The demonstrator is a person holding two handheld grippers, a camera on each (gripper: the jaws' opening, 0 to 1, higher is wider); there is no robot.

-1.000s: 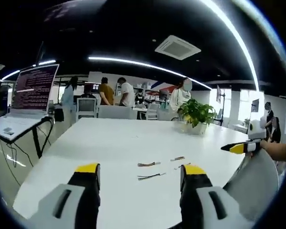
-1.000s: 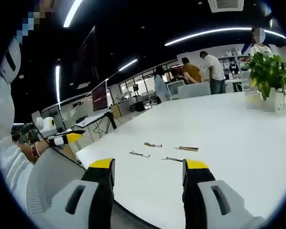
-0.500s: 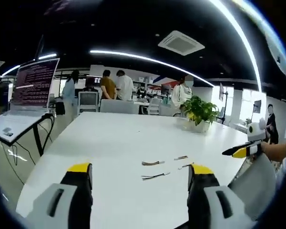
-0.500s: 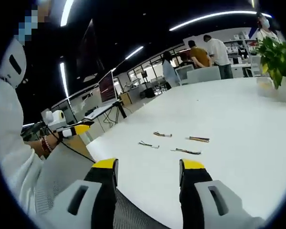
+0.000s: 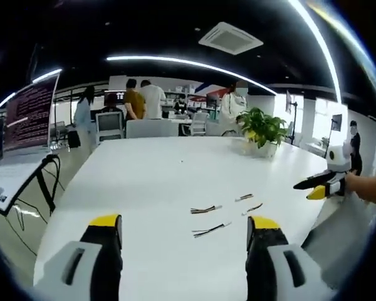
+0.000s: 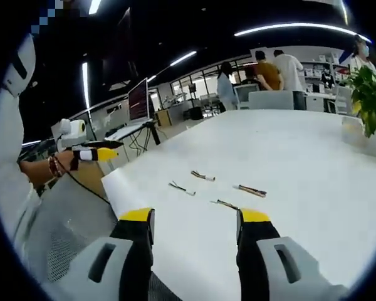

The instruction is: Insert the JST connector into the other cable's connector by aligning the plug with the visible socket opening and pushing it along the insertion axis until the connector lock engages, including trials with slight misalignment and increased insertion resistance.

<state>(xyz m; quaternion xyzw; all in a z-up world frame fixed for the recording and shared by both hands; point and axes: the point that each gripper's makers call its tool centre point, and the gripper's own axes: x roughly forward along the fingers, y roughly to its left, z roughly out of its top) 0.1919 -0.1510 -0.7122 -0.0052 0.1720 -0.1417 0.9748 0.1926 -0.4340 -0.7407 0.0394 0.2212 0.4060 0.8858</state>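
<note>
left tongs (image 5: 183,227): yellow-tipped jaws spread wide, nothing between them, held above the near edge of the desk (image 5: 144,175); seen also in the right gripper view (image 6: 100,152) at far left, gripped by a hand (image 6: 41,170) wearing a beaded wristband.

right tongs (image 6: 195,221): yellow-tipped jaws spread wide, empty, poised over the near edge of the desk (image 6: 313,188); seen also in the left gripper view (image 5: 313,187) at far right, held by a hand (image 5: 366,188).

short cables with jst connectors: four, lying loose and apart on the white desk top, untouched by either tongs. in the left gripper view: one nearest (image 5: 210,230), one beyond it (image 5: 205,209), two further right (image 5: 243,197) (image 5: 254,207). in the right gripper view: one at left (image 6: 181,187), one behind it (image 6: 202,175), one at right (image 6: 251,190), one nearest the jaws (image 6: 226,204). plug and socket ends too small to tell apart.

potted plant (image 5: 263,132): green, in a white pot, at the far side of the desk.

laptop (image 5: 22,135): open, screen lit, on a stand left of the desk.

chairs (image 5: 153,128): grey, at the far edge of the desk.

people (image 5: 144,101): several, standing in the background.
</note>
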